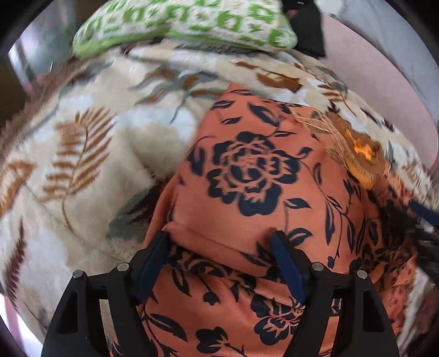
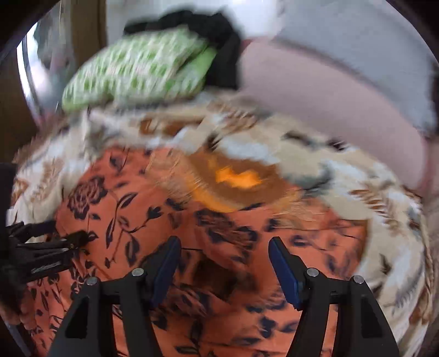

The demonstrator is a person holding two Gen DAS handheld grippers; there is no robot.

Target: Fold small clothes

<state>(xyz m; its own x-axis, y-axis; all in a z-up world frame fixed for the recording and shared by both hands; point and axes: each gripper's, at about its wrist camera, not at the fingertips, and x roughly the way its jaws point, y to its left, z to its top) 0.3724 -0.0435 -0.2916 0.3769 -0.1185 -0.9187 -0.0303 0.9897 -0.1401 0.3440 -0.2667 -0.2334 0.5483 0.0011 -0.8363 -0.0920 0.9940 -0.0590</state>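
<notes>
Left gripper [image 1: 221, 237]: blue-padded fingers [image 1: 288, 263] stand wide apart, pointing down at the orange floral garment [image 1: 247, 170]. A folded edge of the cloth runs between the tips; whether the pads touch it cannot be told, but nothing is clamped. From the tips outward: the garment fills the view from 6 o'clock up past centre, a large dark rose print just at 12 o'clock of the fingers. Its lower part is cut off by the gripper body.

Right gripper [image 2: 225, 244]: fingers apart too, poised over the same garment, nothing between the pads. At 9 o'clock of this view a black mechanism, the left gripper, sits at the frame edge, partly cut off. At 12 o'clock of the fingers, a bright orange patch [image 2: 238, 178] amid brownish fringe lies on the garment's far edge; too blurred to identify.

The garment lies spread on a cream fleece blanket [image 1: 96, 142] with brown leaf prints. Further out, at 12 o'clock, a green-and-white patterned cushion [image 1: 178, 24], with dark cloth [image 2: 219, 41] behind it at 1 o'clock. A pale pink surface [image 2: 329, 104] runs along 2 o'clock.

No brand, label or legible writing anywhere; the cushion's pattern looks letter-like but reads as nothing. The right view is heavily motion-blurred.
</notes>
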